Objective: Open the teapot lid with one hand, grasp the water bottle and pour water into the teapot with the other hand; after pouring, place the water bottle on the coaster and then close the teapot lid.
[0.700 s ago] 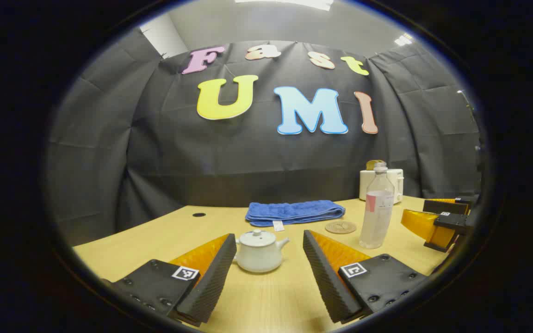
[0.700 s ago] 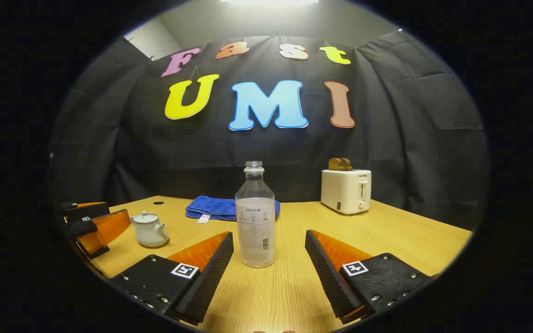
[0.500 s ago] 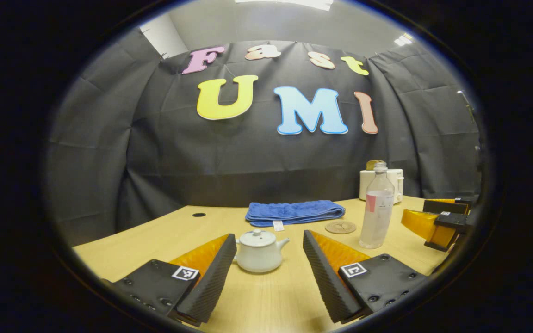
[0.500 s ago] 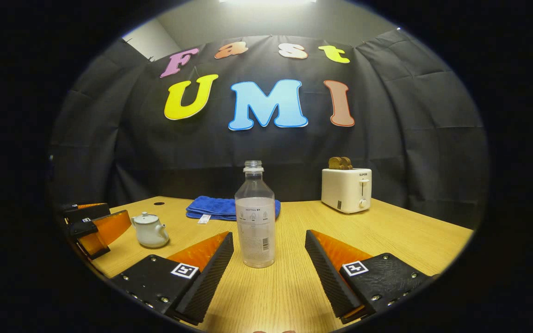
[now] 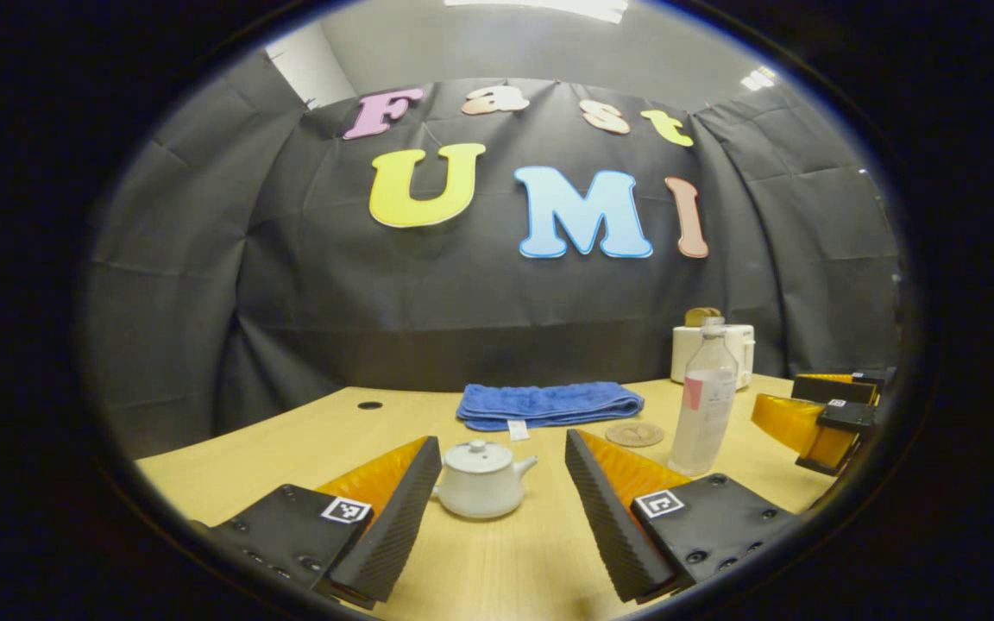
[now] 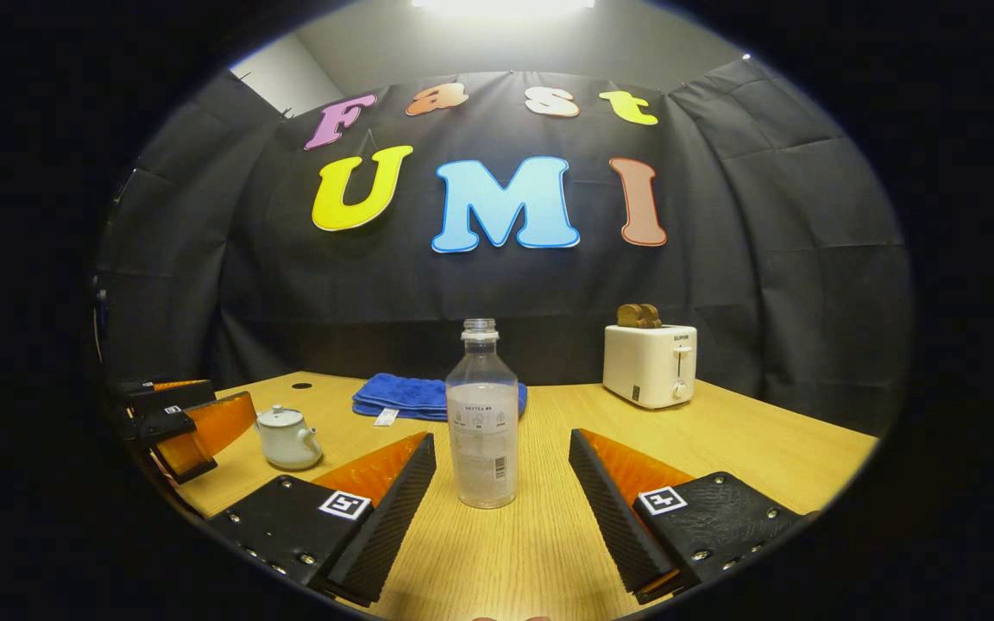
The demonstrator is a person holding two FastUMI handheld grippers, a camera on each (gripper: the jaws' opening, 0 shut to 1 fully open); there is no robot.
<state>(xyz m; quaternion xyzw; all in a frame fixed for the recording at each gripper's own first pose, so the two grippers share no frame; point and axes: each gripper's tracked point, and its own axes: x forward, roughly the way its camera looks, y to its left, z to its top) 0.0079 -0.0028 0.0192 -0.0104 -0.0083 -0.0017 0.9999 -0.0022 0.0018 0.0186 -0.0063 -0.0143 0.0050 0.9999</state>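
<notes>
Starting position: both grippers, left [image 5: 503, 483] and right [image 6: 502, 479], were spread and empty; the lidded teapot [image 5: 481, 481] and upright water bottle [image 6: 482, 418] stood on the table [image 6: 721, 440], every step pending.

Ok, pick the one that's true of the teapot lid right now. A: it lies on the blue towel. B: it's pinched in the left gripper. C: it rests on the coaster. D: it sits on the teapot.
D: the lid sits on the teapot, which stands on the table ahead of the open left gripper, untouched by either finger.
</notes>
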